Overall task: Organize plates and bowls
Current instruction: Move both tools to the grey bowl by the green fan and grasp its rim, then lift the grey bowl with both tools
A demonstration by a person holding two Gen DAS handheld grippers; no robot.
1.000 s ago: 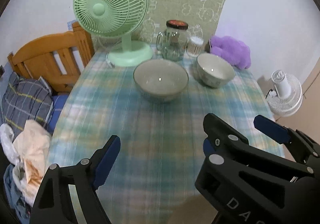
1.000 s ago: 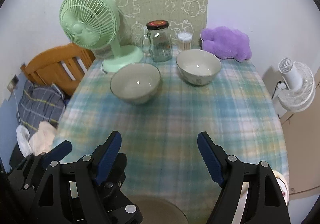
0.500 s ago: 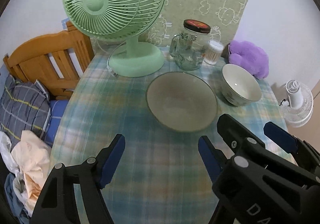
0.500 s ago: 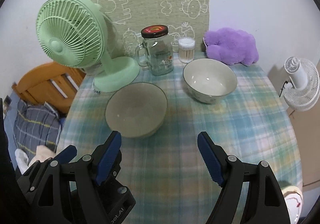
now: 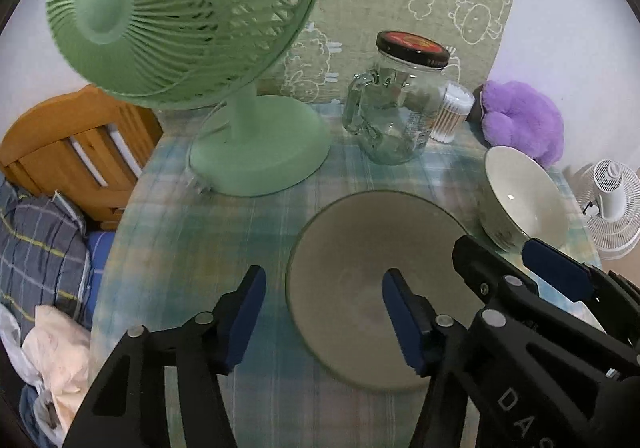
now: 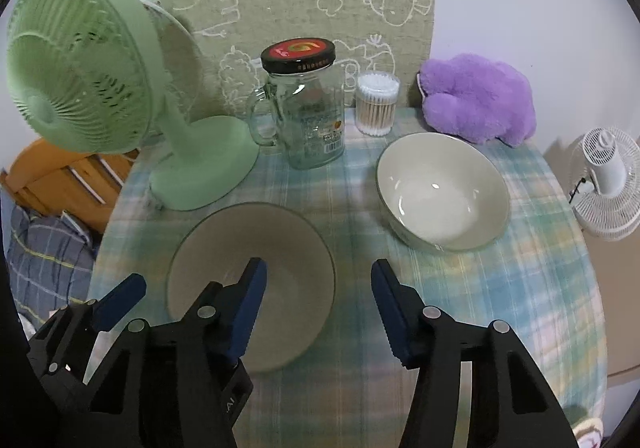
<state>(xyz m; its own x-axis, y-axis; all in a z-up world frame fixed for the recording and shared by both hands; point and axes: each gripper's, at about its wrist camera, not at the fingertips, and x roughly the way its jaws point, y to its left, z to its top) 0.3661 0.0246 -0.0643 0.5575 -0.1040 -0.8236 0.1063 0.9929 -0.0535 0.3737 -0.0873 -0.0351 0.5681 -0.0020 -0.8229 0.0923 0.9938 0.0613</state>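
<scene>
Both grippers, left (image 5: 322, 322) and right (image 6: 316, 306), are spread and empty. The grey bowl (image 5: 380, 288) sits beside the white bowl (image 6: 442, 191). We risk tipping a rim into the jar (image 6: 306, 107).

The right claw (image 5: 520, 280) hides the white bowl's (image 5: 520, 199) near rim.

Back of the checked table

A green fan (image 6: 80, 79), a lidded glass jar (image 6: 310, 111), cotton swabs (image 6: 377, 105) and a purple plush toy (image 6: 478, 99) were seen.
</scene>
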